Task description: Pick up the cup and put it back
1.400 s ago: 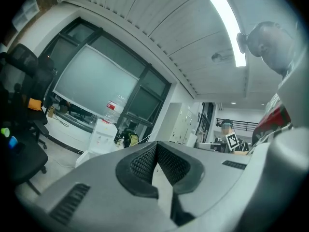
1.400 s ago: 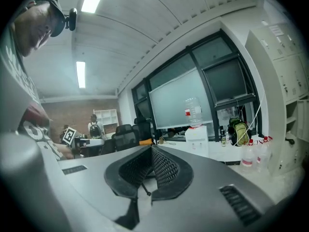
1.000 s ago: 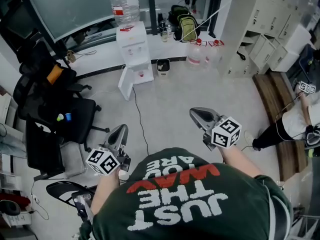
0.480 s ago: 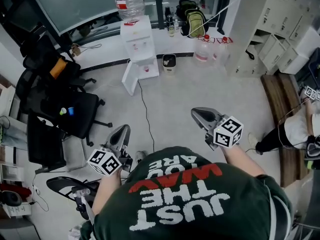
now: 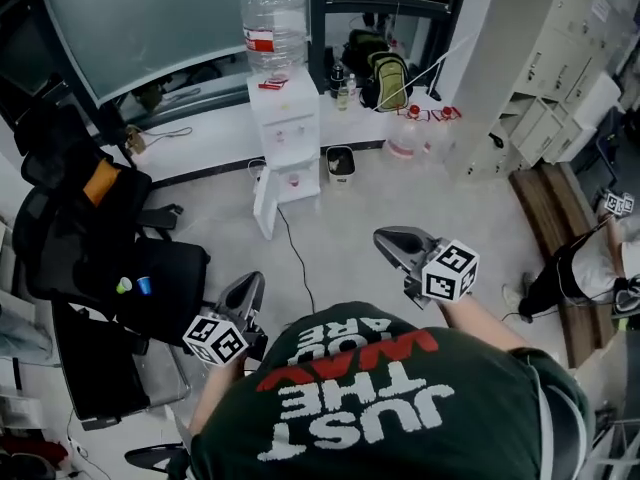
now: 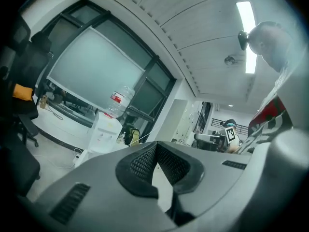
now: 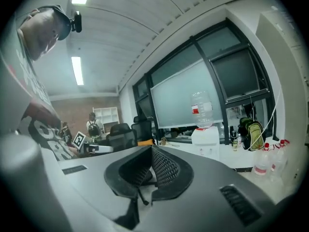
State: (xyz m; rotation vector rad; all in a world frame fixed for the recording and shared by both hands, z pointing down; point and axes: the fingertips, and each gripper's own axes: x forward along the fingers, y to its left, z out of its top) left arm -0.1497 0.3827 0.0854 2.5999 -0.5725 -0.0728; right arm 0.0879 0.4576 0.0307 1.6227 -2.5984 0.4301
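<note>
The left tongs [image 6: 154, 146] are seen pressed together at the tips, nothing between them. The same goes for the right tongs [image 7: 151, 151]: pads closed on each other, empty. In the head view both are held out in front of the person's dark green shirt [image 5: 380, 408], the left tongs [image 5: 250, 283] low at the left and the right tongs [image 5: 385, 238] further forward at the right, each with its marker cube just behind. Both are pointed out over the grey floor [image 5: 400, 198], well above it.

A black cable [image 5: 295, 253] is seen running across the floor between the two tongs toward a white water dispenser [image 5: 288, 138], which is topped by a clear water bottle [image 5: 273, 28]. A small waste bin [image 5: 341, 163] stands just beside the dispenser, with a green backpack [image 5: 385, 73] beyond it. At the left a black office chair [image 5: 165, 268] carries two small items [image 5: 133, 286], one green and one blue; what they are cannot be told. No cup can be picked out in any view. Grey lockers [image 5: 560, 78] stand at the right.
</note>
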